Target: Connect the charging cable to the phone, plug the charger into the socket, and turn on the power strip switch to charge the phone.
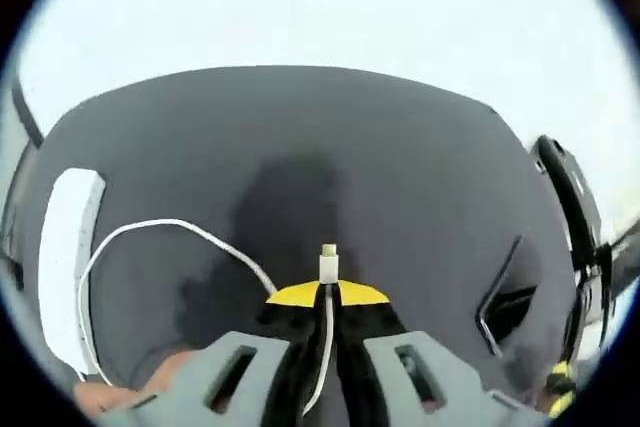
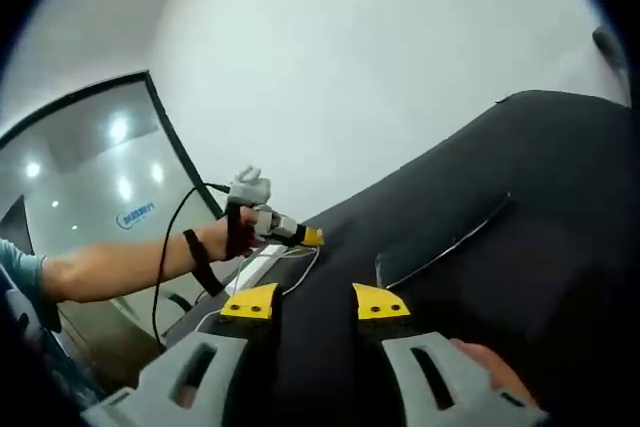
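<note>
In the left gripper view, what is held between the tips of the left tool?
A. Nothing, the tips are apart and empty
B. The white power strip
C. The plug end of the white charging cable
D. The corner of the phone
C: the left tool is shut on the white charging cable, and the cable's small plug end sticks out past the yellow tips.

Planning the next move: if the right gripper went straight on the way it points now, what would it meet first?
Most likely the phone, lying flat on the dark table just ahead of the open right gripper. Depth is unclear, so it might skim the tabletop first.
</note>
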Action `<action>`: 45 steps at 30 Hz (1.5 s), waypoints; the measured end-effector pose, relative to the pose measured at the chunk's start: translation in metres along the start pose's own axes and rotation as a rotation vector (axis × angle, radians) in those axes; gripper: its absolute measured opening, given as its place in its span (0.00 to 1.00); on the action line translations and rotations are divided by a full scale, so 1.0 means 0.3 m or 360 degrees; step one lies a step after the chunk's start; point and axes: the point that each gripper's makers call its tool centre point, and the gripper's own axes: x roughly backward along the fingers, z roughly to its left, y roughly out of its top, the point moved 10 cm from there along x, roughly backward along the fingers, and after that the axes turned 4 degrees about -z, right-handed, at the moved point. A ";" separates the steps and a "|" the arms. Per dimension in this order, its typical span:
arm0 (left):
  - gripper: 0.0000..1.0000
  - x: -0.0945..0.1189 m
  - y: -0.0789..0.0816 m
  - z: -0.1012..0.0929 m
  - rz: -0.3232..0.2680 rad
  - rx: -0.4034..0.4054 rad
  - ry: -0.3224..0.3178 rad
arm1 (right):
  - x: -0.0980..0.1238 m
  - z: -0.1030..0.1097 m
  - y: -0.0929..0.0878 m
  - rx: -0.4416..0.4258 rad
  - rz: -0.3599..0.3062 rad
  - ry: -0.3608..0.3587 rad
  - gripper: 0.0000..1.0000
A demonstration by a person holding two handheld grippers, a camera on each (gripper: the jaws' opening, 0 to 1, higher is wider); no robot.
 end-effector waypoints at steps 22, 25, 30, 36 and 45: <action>0.01 0.232 -0.115 -0.236 0.0295 -0.1406 -0.0518 | 0.109 -0.068 0.129 0.0403 -0.0219 -0.0072 0.35; 0.01 0.234 -0.123 -0.264 0.0398 -0.1513 -0.0533 | 0.093 -0.093 0.134 0.0480 -0.0229 -0.0132 0.35; 0.01 0.217 -0.148 -0.306 0.0646 -0.1571 -0.0584 | 0.065 -0.144 0.174 0.0645 -0.0341 -0.0173 0.35; 0.01 0.145 -0.143 -0.344 0.0856 -0.1569 -0.0644 | 0.035 -0.166 0.225 0.0868 -0.0486 0.0080 0.63; 0.01 0.037 -0.119 -0.380 0.1112 -0.1602 -0.0627 | -0.076 -0.247 0.159 0.1070 0.0078 0.0130 0.92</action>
